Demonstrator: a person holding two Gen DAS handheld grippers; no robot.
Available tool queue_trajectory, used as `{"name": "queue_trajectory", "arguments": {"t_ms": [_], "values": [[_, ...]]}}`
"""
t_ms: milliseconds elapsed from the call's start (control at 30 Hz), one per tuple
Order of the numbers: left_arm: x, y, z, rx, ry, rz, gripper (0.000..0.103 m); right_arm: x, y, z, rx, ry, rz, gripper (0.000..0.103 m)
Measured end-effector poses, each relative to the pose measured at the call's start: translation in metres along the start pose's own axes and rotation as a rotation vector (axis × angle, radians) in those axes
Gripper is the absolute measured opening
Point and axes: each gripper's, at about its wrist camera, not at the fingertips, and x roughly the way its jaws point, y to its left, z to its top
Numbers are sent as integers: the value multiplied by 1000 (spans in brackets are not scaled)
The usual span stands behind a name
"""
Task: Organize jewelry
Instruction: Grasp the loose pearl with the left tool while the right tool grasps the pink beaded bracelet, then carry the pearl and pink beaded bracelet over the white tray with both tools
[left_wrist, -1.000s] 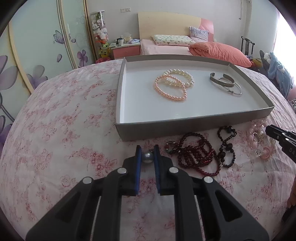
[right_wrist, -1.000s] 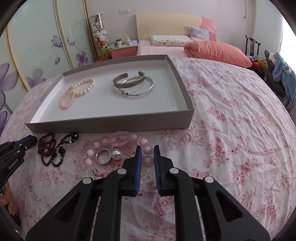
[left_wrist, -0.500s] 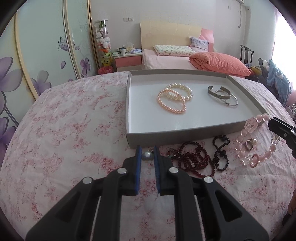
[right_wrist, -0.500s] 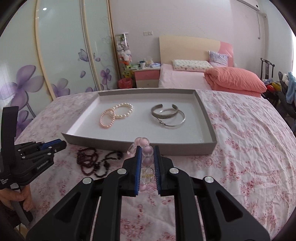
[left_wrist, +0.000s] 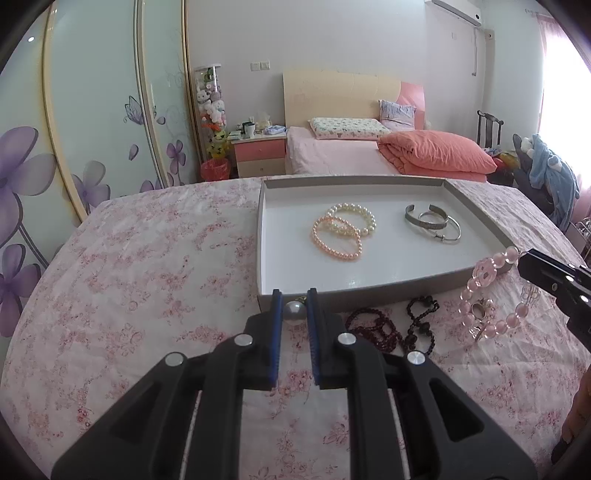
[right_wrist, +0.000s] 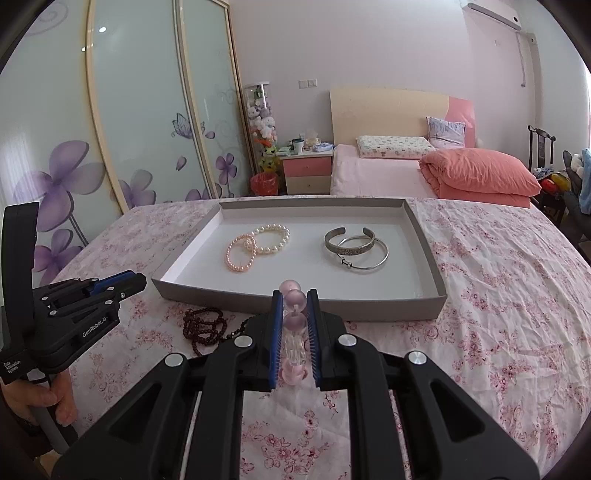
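Note:
My left gripper (left_wrist: 294, 301) is shut on a grey pearl bead (left_wrist: 294, 309) and holds it above the bedspread, just short of the grey tray's near wall (left_wrist: 373, 293). My right gripper (right_wrist: 294, 301) is shut on a pink bead bracelet (right_wrist: 294, 325) and holds it in the air; the bracelet hangs from it in the left wrist view (left_wrist: 487, 302). The tray (right_wrist: 428, 266) holds two pearl bracelets (left_wrist: 343, 230) and two silver bangles (left_wrist: 434, 223). Dark red bead strands (left_wrist: 391, 328) lie in front of the tray.
A silver ring (left_wrist: 478, 308) lies on the bedspread behind the hanging bracelet. The left gripper shows at the left of the right wrist view (right_wrist: 92, 295). A bed with an orange quilt (right_wrist: 480, 177) and a nightstand (right_wrist: 306, 173) stand behind.
Both grippers have risen from the bedspread. The right gripper has lifted the pink bead bracelet clear of the cloth. The left gripper keeps the grey pearl bead and is higher.

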Motion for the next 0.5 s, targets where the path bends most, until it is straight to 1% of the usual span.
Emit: {"name": "queue_trajectory", "arguments": {"t_ms": [267,500], "values": [[-10,-3,6,-6,-37,7,14,-11,-3,5,28,-44,-3,14],[-22,-10,12,2,-82,9,14,-21,-11,12,51,-95,-29,14]]}}
